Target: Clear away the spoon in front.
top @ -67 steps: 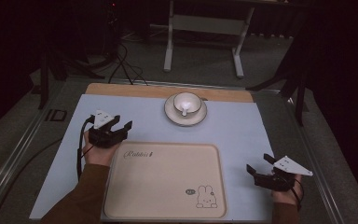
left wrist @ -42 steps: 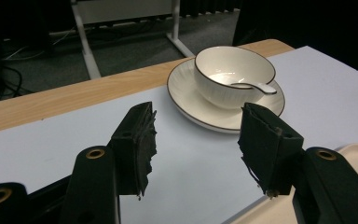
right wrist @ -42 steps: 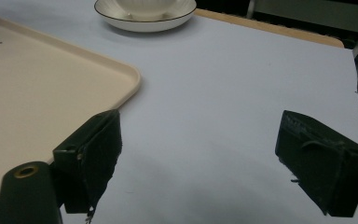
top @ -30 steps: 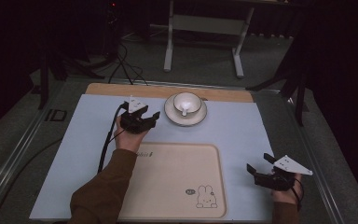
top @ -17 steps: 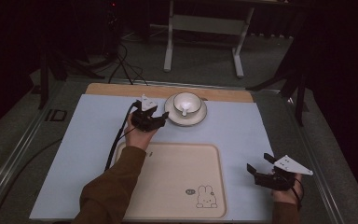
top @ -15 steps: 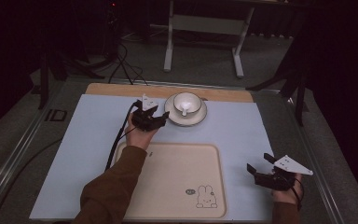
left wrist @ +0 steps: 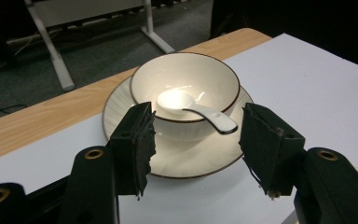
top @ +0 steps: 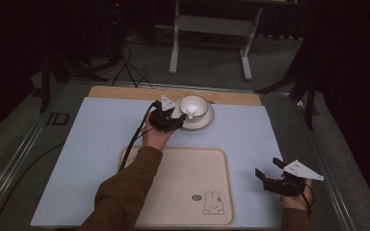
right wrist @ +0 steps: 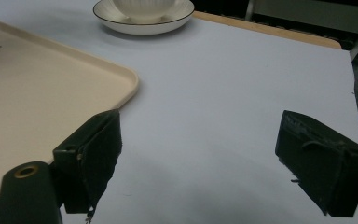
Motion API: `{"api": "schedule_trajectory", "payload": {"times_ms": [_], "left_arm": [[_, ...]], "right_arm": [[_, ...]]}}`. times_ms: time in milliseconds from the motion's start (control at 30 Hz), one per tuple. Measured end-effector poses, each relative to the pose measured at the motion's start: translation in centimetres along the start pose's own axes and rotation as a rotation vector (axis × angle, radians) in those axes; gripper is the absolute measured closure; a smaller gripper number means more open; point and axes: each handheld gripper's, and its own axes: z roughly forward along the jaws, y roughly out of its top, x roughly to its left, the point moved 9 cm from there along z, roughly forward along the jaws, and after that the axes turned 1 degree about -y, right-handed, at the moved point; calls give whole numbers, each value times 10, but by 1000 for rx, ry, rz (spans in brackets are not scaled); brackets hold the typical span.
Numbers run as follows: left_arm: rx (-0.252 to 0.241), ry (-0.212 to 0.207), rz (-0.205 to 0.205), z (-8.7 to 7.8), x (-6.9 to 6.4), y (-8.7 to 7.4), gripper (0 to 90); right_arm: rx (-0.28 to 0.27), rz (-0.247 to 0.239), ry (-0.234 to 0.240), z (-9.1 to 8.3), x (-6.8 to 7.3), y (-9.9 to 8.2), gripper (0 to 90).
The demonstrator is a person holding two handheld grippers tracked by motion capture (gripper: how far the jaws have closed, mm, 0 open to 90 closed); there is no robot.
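Bowl (left wrist: 185, 88) and its ceramic spoon (left wrist: 196, 108) sit on the saucer (left wrist: 177, 158) at the far edge of the tabletop (top: 250, 139), beyond the cream tray (top: 183, 187). I hold my left tool (left wrist: 195, 149) low with its jaws apart, straddling the saucer's near rim (nothing gripped yet), to take it from the side. My right tool (top: 273, 176) waits near the tray's corner, jaws apart and empty.

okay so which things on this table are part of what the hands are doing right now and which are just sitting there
In the job:
- left gripper, jaws open, at the saucer's edge
- bowl
- spoon lying in the bowl
- saucer under the bowl

Just lying about:
- cream tray with a rabbit picture
- right gripper, jaws open, over bare table
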Motion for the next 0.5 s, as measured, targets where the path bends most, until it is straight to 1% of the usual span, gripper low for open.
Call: {"api": "schedule_trajectory", "payload": {"times_ms": [167, 333, 367, 400, 467, 500], "left_arm": [[11, -10, 3, 13, -7, 0, 440], [23, -8, -3, 28, -12, -1, 437], [23, -8, -3, 28, -12, -1, 434], [33, 3, -1, 37, -12, -2, 428], [37, 7, -12, 44, -12, -3, 428], [43, 11, -10, 47, -12, -3, 428]], "right_arm": [[-1, 1, 1, 0, 0, 0, 142], [-2, 3, 2, 0, 0, 0, 142], [-2, 3, 2, 0, 0, 0, 142], [-1, 3, 2, 1, 0, 0, 142], [-2, 2, 3, 0, 0, 1, 142], [-1, 3, 3, 0, 0, 0, 142]]}}
